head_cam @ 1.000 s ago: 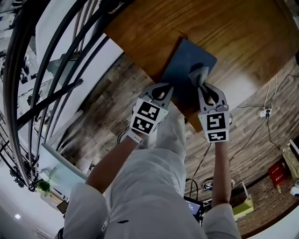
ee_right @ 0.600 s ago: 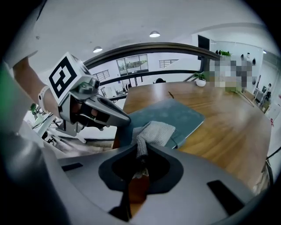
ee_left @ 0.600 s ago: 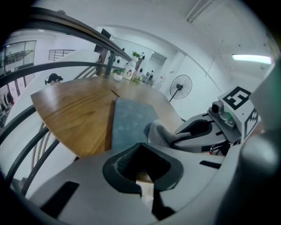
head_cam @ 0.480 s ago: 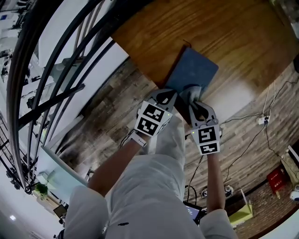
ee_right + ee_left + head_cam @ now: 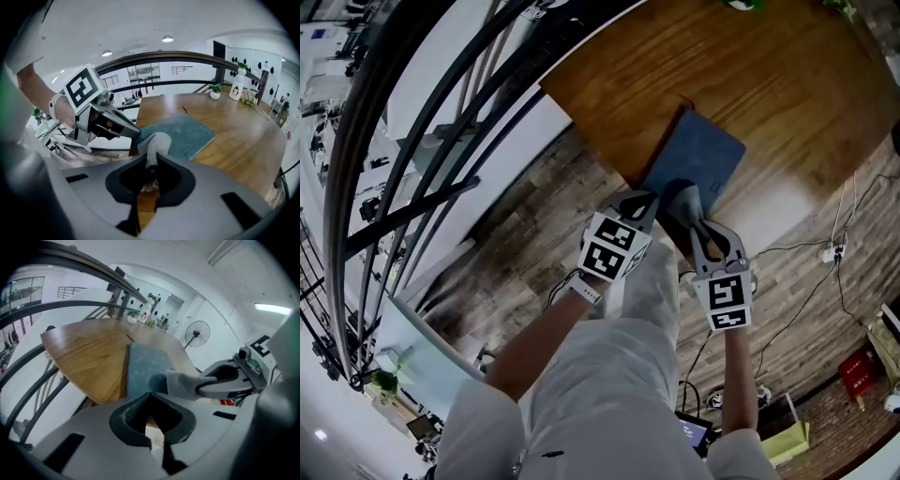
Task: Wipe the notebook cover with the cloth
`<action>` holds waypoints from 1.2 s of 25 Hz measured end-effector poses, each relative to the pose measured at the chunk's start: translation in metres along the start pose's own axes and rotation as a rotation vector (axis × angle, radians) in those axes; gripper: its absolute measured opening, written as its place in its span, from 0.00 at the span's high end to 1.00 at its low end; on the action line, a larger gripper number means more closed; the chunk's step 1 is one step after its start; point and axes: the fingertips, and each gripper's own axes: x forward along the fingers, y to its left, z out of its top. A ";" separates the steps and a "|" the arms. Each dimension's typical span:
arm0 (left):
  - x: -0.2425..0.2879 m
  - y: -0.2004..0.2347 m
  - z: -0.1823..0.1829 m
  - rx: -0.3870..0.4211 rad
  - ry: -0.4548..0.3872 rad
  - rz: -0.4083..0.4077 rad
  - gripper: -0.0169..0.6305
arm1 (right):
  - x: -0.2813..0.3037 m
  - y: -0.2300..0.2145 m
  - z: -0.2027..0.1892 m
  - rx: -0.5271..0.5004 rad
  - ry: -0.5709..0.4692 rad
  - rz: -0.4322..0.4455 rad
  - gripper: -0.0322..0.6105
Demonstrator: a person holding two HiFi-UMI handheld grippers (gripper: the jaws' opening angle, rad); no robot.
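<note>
Looking down in the head view, we see the blue notebook (image 5: pixel 705 155) lying on the wooden tabletop (image 5: pixel 787 84) near its edge, with the grey cloth (image 5: pixel 685 199) on its near end. In the left gripper view, our left gripper (image 5: pixel 150 394) has its fingers clenched together on nothing, at the notebook's near edge. In the right gripper view, our right gripper (image 5: pixel 151 159) grasps the cloth between its fingers, the cloth's free end on the cover.
</note>
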 end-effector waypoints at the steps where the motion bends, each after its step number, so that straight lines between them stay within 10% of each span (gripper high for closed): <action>1: -0.002 0.001 0.000 0.001 0.000 0.004 0.95 | -0.002 -0.004 0.006 -0.004 -0.014 -0.011 0.89; 16: -0.007 0.002 0.001 -0.012 0.017 0.037 0.95 | 0.020 -0.097 0.093 -0.042 -0.150 -0.094 0.89; 30: -0.005 0.004 -0.003 -0.012 0.025 0.041 0.95 | 0.079 -0.129 0.078 -0.056 -0.024 -0.123 0.89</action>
